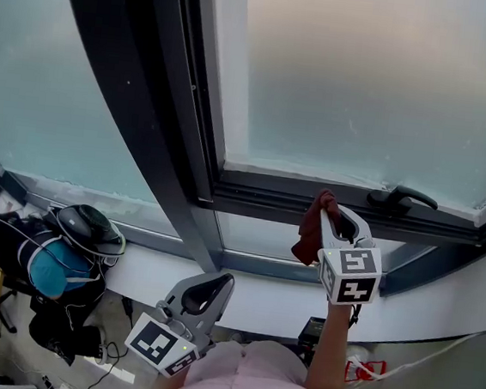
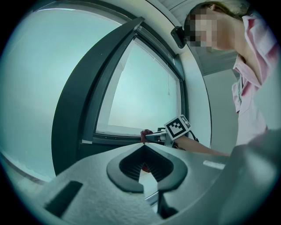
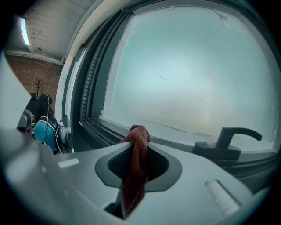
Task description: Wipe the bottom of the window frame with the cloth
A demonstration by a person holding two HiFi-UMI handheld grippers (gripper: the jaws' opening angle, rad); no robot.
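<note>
A dark red cloth [image 1: 310, 229] hangs bunched from my right gripper [image 1: 331, 212], which is shut on it. The gripper is held up right at the bottom rail of the dark window frame [image 1: 278, 190], with the cloth's top end against or just short of the rail. In the right gripper view the cloth [image 3: 137, 162] is pinched between the jaws, and the frame's bottom rail [image 3: 109, 131] runs just beyond it. My left gripper [image 1: 222, 282] is lower, in front of the white sill, shut and holding nothing. From the left gripper view I see the right gripper [image 2: 154, 136] and the cloth [image 2: 145, 132].
A black window handle [image 1: 403, 198] lies on the bottom rail to the right of the cloth. A thick dark mullion [image 1: 141, 92] slants down on the left. A black bag with a blue item [image 1: 50, 264] sits on the floor at the left. White sill [image 1: 438, 305] below.
</note>
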